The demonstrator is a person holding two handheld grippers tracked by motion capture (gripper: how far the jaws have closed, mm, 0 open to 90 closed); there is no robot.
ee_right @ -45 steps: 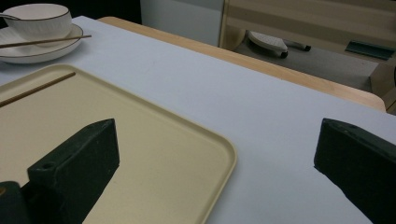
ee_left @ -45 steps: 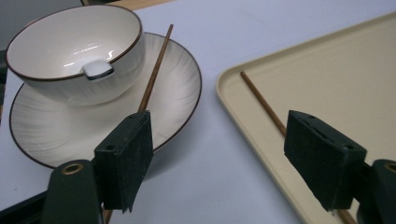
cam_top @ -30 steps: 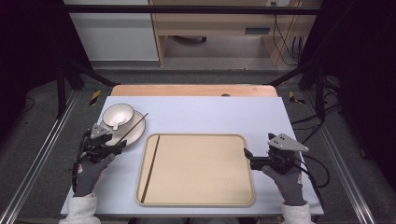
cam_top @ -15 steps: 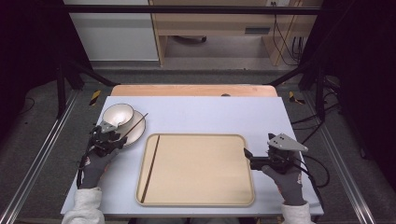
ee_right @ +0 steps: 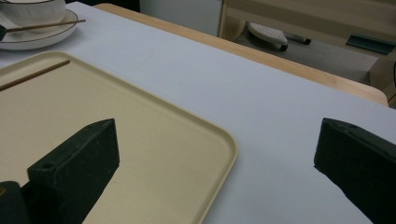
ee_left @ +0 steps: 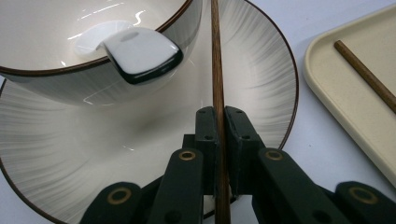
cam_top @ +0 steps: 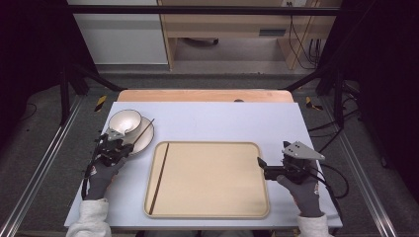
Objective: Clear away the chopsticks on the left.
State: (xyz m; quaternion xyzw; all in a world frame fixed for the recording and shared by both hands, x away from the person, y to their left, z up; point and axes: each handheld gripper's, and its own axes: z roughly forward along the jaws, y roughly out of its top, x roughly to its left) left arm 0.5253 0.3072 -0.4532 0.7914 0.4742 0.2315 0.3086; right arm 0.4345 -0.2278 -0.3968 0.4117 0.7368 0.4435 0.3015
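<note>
A brown chopstick (cam_top: 144,131) (ee_left: 215,60) lies across a white ribbed plate (cam_top: 142,143) (ee_left: 261,79) at the table's left. My left gripper (cam_top: 127,146) (ee_left: 219,126) has just been closing and is now shut on that chopstick, the pads pressing it from both sides. A white bowl (cam_top: 124,121) (ee_left: 56,84) stands on the plate with a white spoon (ee_left: 140,58) resting in it. A second chopstick (cam_top: 160,177) (ee_left: 366,77) lies along the left side of the beige tray (cam_top: 212,180) (ee_right: 140,140). My right gripper (cam_top: 260,163) (ee_right: 217,154) stands open at the tray's right edge, holding nothing.
The tray takes up the middle of the pale table. A wooden strip (cam_top: 202,95) runs along the table's far edge. Beyond it are a light wood cabinet (cam_top: 232,29) and cables on the floor. Metal rails (cam_top: 39,173) flank both sides.
The left gripper's jaws have closed on the chopstick over the plate, with the hand shifting only slightly. The right gripper has stayed where it was.
</note>
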